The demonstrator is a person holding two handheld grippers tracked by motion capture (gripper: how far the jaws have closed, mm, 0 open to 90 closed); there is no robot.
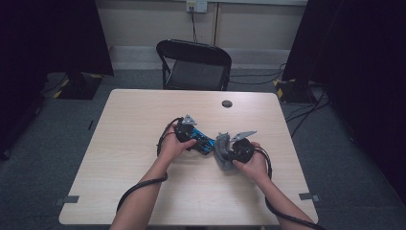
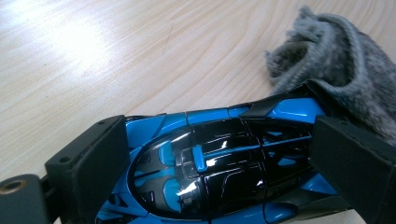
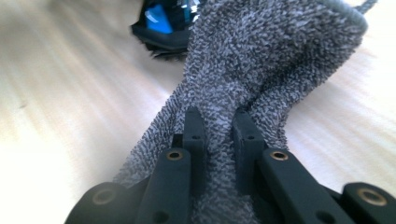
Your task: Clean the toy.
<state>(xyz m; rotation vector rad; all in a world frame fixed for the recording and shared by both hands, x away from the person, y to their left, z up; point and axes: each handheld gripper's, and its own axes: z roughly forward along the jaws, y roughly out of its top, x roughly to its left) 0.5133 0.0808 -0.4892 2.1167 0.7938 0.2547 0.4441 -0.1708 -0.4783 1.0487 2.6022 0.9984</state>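
Forearms reach in from the bottom of the high view, the left gripper (image 1: 191,136) and right gripper (image 1: 234,148) meeting mid-table (image 1: 143,110) over a blue toy car (image 1: 203,143) and a grey cloth (image 1: 221,143). Left gripper view: its 2 fingers (image 2: 93,163) clamp the car (image 2: 219,163), the cloth (image 2: 327,51) touching one end. Right gripper view: fingers (image 3: 194,135) pinch the cloth (image 3: 261,60), draped against the car (image 3: 161,23). Wiping seems barely begun; most bodywork probably remains.
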